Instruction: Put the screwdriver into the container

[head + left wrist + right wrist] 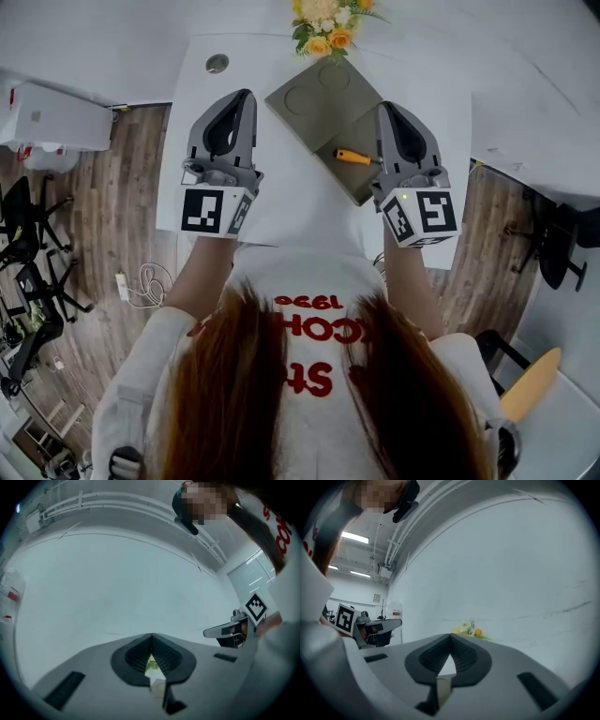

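Reddish hair (234,394) is seen nearest. Left gripper (246,96) and right gripper (386,108) are held flanking the grey container (314,94), jaws pressed together and empty. An orange-handled screwdriver (354,157) is laid on it.

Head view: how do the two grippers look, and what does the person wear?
The left gripper and right gripper are grey tapering shells with black insets; each carries a white cube with black square markers. The person wears a white shirt with red print.

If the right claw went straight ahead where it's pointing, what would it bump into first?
Probably the yellow flowers, just beyond the closed tips of the right claw and slightly right. Depth is unclear, so it might pass them and reach the white wall instead.
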Tool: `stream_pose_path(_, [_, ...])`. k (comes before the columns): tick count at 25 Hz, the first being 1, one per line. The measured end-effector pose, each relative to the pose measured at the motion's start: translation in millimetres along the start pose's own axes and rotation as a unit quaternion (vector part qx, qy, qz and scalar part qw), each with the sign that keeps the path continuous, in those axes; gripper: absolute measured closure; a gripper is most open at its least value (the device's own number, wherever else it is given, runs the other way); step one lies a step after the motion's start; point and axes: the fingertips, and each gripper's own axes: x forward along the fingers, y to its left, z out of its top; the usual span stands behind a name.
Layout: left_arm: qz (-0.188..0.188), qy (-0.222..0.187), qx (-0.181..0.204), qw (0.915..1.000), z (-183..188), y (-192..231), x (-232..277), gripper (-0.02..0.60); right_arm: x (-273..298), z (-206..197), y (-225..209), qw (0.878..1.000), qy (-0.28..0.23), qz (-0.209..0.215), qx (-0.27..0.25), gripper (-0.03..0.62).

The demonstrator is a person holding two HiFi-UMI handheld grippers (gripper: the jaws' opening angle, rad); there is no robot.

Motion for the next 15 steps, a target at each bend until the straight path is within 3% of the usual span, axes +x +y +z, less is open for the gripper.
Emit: stream_pose_path(15, [-0.017, -0.013, 0.011, 0.9997, 10.4, -13.5, 5.3, 0.575, -3.2, 23.9, 7.1, 0.999, -0.020, 0.021, -0.023, 0.590])
